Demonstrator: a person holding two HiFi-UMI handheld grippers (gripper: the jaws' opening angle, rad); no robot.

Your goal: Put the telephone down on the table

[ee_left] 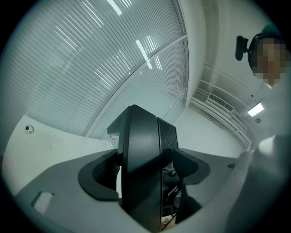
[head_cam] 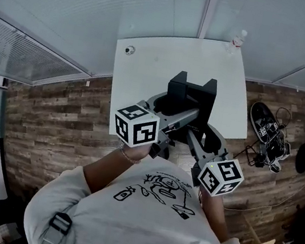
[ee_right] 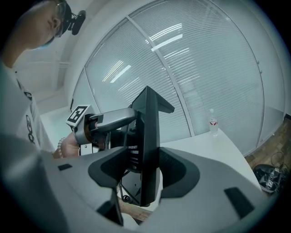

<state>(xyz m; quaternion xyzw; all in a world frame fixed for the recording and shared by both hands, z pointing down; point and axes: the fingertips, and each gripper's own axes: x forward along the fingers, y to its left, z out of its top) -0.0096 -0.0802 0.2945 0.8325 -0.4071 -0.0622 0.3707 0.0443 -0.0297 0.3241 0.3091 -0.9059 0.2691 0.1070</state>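
Observation:
The telephone (head_cam: 191, 98) is a black, angular unit held upright over the near part of the white table (head_cam: 149, 71). My left gripper (head_cam: 170, 107) is shut on its left side, and my right gripper (head_cam: 206, 137) is shut on its lower right side. In the left gripper view the telephone (ee_left: 141, 136) stands edge-on, pinched between the jaws of my left gripper (ee_left: 144, 175). The right gripper view shows the telephone (ee_right: 150, 118) clamped in my right gripper (ee_right: 146, 170). There the left gripper's arm (ee_right: 109, 120) reaches in from the left. A thin cable (ee_right: 122, 193) hangs beneath the telephone.
A clear water bottle (head_cam: 238, 40) stands at the table's far right corner, bottle (ee_right: 213, 124). A small round object (head_cam: 130, 50) lies at the far left corner. Glass walls with blinds stand behind the table. Shoes and cables (head_cam: 267, 129) lie on the wooden floor at right.

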